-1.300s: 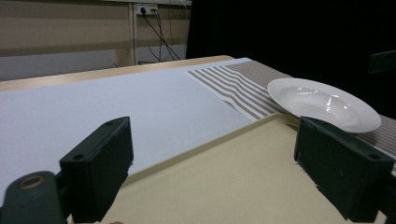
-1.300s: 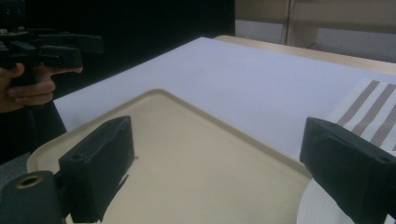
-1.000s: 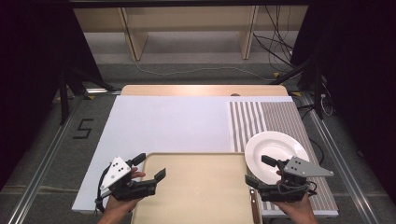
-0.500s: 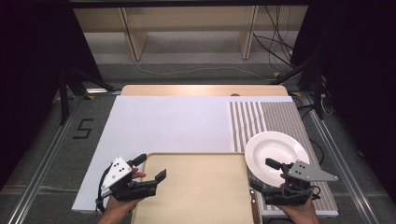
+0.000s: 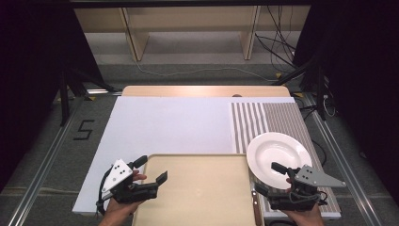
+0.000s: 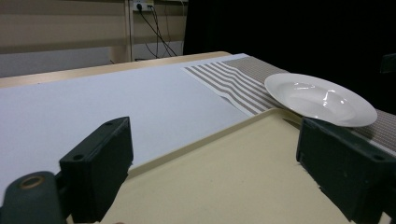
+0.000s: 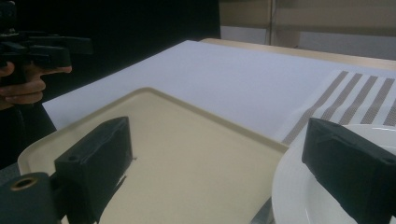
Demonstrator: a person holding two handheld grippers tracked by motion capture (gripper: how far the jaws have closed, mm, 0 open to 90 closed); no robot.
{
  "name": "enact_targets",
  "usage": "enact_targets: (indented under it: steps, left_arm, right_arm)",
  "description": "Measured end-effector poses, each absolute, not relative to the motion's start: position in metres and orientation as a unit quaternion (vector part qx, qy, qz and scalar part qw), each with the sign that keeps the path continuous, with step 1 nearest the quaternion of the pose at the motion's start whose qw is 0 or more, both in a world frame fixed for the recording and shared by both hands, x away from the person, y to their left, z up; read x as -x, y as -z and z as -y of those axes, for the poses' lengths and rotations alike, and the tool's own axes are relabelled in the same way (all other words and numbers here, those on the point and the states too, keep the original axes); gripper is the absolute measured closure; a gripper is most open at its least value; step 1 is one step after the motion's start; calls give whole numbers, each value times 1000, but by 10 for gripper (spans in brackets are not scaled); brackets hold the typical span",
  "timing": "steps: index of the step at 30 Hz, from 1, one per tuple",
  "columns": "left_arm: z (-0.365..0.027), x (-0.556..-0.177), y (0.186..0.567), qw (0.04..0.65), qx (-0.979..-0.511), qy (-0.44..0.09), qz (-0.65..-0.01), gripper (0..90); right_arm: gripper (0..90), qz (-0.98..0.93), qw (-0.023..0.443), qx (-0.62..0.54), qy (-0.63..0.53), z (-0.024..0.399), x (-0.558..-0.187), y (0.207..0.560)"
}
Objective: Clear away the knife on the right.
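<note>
A beige tray (image 5: 202, 193) lies at the near edge of the table, with a white plate (image 5: 278, 154) to its right on a striped mat (image 5: 270, 120). My left gripper (image 5: 151, 169) is open over the tray's left rim with nothing between its jaws. My right gripper (image 5: 267, 177) is open too, straddling the plate's near edge and the tray's right rim. In the left gripper view, the left gripper (image 6: 224, 172) looks across the tray (image 6: 243, 158) to the plate (image 6: 322, 98). In the right gripper view, the right gripper (image 7: 219, 177) spans the tray (image 7: 187, 144) and the plate (image 7: 299, 196).
A white sheet (image 5: 169, 125) covers the wooden table (image 5: 202, 90) beyond the tray. A slim utensil (image 5: 255, 209) lies between the tray and the mat. In the right gripper view the left gripper (image 7: 42, 49) is off to the left. Shelving and cables stand behind the table.
My right gripper has drifted a little to the right and towards the near edge. The left gripper, tray and plate have stayed put.
</note>
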State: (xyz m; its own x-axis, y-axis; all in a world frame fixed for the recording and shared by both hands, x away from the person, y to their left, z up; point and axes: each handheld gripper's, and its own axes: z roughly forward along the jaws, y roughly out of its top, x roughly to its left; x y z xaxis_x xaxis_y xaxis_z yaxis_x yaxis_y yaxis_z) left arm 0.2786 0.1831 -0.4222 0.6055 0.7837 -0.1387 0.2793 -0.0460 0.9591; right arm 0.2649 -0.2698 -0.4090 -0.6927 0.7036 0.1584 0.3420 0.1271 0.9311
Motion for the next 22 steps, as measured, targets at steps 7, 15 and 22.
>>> enact_targets:
  steps: [7,15,22]
  left_arm:
    - [-182,-279,422,572,-689,-223,-386,109]
    - [-183,-279,422,574,-687,-225,-386,109]
    - [-183,-280,422,574,-686,-224,-387,109]
  right_arm:
    - [93,-731,161,-357,-559,269,-267,407]
    - [94,-733,162,-356,-557,268,-269,407]
    - [94,-734,161,-354,-556,267,-269,407]
